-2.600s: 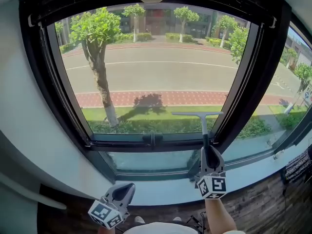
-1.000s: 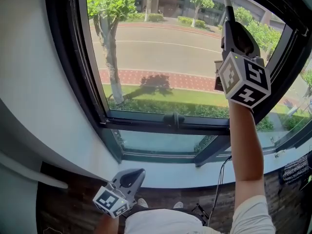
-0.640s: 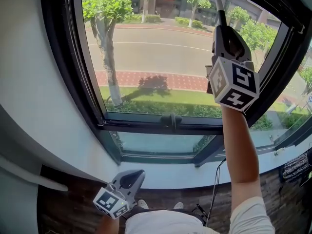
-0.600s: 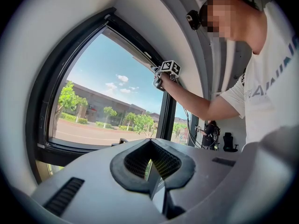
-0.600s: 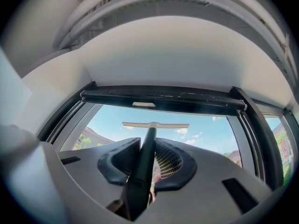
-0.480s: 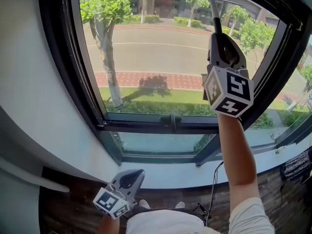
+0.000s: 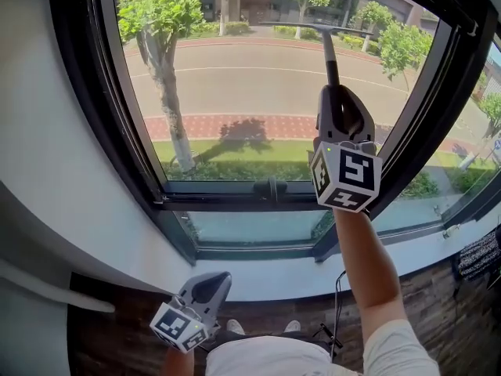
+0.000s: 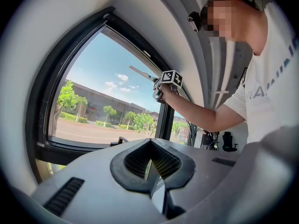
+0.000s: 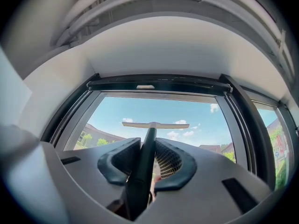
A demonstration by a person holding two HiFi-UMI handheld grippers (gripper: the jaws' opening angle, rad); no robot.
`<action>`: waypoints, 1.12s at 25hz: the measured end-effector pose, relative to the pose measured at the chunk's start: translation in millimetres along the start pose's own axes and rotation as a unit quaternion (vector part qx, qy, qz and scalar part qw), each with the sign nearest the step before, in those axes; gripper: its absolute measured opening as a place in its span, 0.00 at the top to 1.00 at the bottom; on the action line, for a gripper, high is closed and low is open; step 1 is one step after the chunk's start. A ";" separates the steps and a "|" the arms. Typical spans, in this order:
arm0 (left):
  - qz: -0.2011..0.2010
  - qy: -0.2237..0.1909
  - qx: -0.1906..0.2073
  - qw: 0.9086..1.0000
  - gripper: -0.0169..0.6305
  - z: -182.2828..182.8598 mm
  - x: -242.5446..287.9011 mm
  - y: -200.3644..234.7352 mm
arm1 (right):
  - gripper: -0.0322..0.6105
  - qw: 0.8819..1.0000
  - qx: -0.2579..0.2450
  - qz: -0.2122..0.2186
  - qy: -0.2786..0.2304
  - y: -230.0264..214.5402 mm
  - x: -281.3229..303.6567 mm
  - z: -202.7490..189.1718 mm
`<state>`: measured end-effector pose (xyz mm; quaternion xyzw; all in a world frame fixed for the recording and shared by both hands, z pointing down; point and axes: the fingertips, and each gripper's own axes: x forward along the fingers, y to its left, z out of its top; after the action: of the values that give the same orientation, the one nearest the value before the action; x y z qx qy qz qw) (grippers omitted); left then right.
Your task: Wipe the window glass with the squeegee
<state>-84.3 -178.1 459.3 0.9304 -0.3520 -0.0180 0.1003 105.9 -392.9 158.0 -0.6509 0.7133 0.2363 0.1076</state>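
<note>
The squeegee has a pale blade (image 7: 317,27) lying level against the upper part of the window glass (image 7: 235,92), with a dark handle (image 7: 329,59) running down from it. My right gripper (image 7: 334,91) is shut on that handle, arm raised. In the right gripper view the handle (image 9: 145,157) passes between the pads and the blade (image 9: 155,124) lies across the sky. My left gripper (image 7: 213,279) hangs low near the sill, shut with nothing in it (image 8: 152,168). From the left gripper view, the squeegee (image 8: 140,73) and the right gripper's cube (image 8: 171,78) show high against the pane.
The black window frame (image 7: 219,204) carries a handle (image 7: 272,188) at its lower middle, with a narrow fixed pane (image 7: 250,227) and a pale sill (image 7: 266,279) beneath. A dark mullion (image 7: 427,108) bounds the glass on the right. A white wall (image 7: 47,171) stands left.
The right gripper carried the squeegee from low on the glass up to the top, and over the last half second it has come down and a little left. The left gripper stayed put.
</note>
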 end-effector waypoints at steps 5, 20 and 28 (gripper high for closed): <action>-0.003 0.006 -0.007 1.000 0.95 -5.7 2.5 -1.6 | 0.79 1.000 0.006 -0.002 0.017 3.7 -17.1 -22.9; -0.012 0.011 0.000 1.000 0.95 -10.2 11.9 -2.8 | 0.79 0.996 0.046 -0.016 0.073 9.8 -62.4 -89.7; -0.009 0.012 -0.008 1.000 0.95 -14.2 11.4 -2.9 | 0.79 0.992 0.052 -0.012 0.112 16.9 -87.4 -129.5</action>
<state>-72.4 -181.0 473.0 0.9329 -0.3423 -0.0101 0.1117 120.7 -377.3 313.7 -0.6749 0.7247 0.1231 0.0639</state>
